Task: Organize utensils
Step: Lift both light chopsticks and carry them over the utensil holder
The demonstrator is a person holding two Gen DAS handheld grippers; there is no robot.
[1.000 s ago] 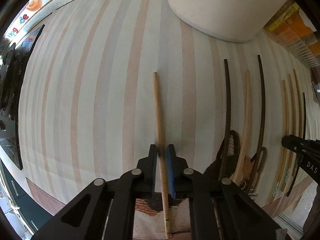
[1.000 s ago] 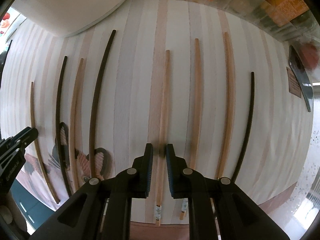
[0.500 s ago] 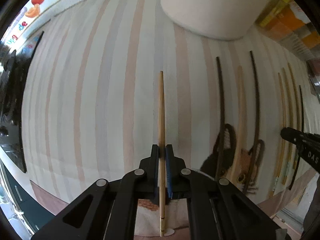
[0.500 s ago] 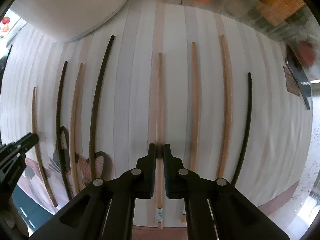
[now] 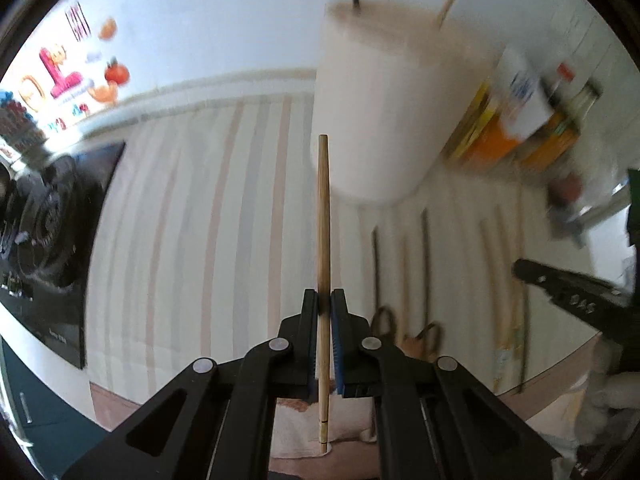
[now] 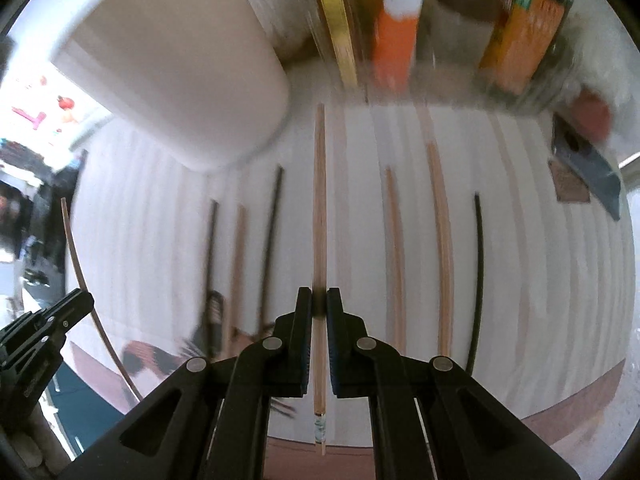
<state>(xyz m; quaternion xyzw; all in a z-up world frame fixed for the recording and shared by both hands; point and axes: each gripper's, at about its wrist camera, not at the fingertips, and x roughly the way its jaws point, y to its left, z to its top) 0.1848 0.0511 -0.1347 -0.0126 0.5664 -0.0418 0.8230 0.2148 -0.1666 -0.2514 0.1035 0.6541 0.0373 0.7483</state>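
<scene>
My left gripper (image 5: 324, 300) is shut on a light wooden chopstick (image 5: 323, 216), held above the striped cloth (image 5: 192, 208) with its tip toward a tall white holder (image 5: 384, 112). Two sticks poke out of the holder's top. My right gripper (image 6: 319, 298) is shut on another wooden chopstick (image 6: 319, 200), also lifted off the cloth. Several dark and wooden chopsticks (image 6: 394, 256) lie in a row on the cloth below. The white holder (image 6: 180, 80) stands at the upper left in the right wrist view. Each gripper shows at the edge of the other's view: right gripper (image 5: 576, 300), left gripper (image 6: 44, 328).
Orange and yellow boxes and bottles (image 5: 520, 120) stand behind the cloth at the right. A black stove top (image 5: 48, 216) lies left of the cloth. A dark flat object (image 6: 588, 168) sits at the right edge. A wall with fruit stickers (image 5: 80, 76) backs the counter.
Both grippers closed on a chopstick each and lifted them off the cloth. Both views tipped upward, so the white holder and the boxes behind now show more fully.
</scene>
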